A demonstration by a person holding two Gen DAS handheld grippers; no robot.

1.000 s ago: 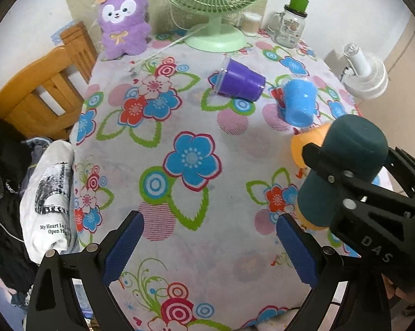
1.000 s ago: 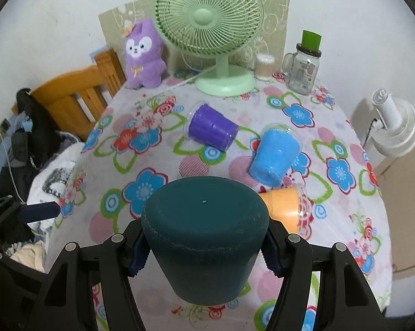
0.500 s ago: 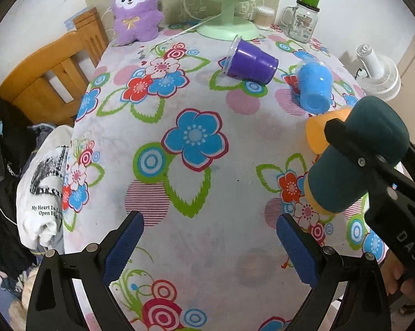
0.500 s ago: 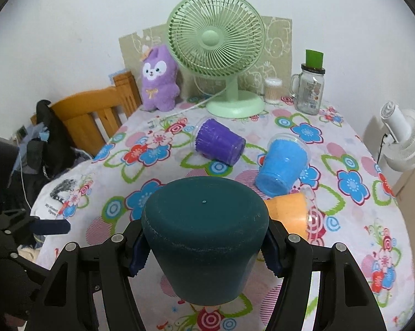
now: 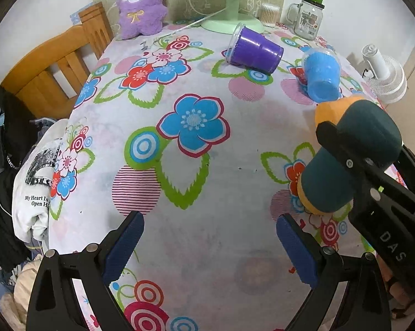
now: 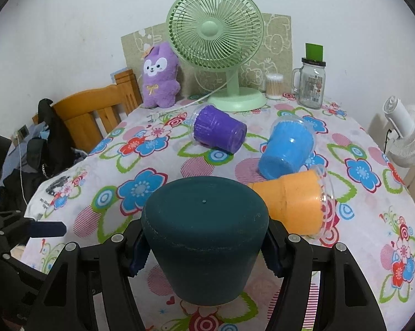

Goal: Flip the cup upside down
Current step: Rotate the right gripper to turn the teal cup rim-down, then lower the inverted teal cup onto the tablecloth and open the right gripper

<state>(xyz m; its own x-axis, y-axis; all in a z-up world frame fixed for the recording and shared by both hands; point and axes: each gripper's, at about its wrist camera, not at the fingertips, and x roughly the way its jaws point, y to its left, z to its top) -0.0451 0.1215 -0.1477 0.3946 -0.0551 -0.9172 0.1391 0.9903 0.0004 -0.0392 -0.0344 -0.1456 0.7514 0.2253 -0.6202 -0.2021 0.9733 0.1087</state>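
Note:
My right gripper (image 6: 204, 251) is shut on a dark teal cup (image 6: 204, 234) and holds it above the table, base tilted up toward the far side. The same cup (image 5: 353, 160) and the right gripper (image 5: 356, 162) show at the right of the left wrist view. An orange cup (image 6: 298, 201) lies on its side just right of the teal cup. A blue cup (image 6: 287, 149) and a purple cup (image 6: 218, 129) lie on their sides further back. My left gripper (image 5: 207, 240) is open and empty over the near part of the floral tablecloth (image 5: 190, 127).
A green desk fan (image 6: 218, 44), a purple plush toy (image 6: 159, 77), a glass jar with a green lid (image 6: 312, 85) and a cotton swab box (image 6: 273, 85) stand at the back edge. A wooden chair (image 5: 55, 69) with clothes is on the left. A white fan (image 6: 406, 132) is beyond the right edge.
My right gripper has tilted back with the teal cup, so more wall shows. My left gripper has drawn nearer the table and moved forward.

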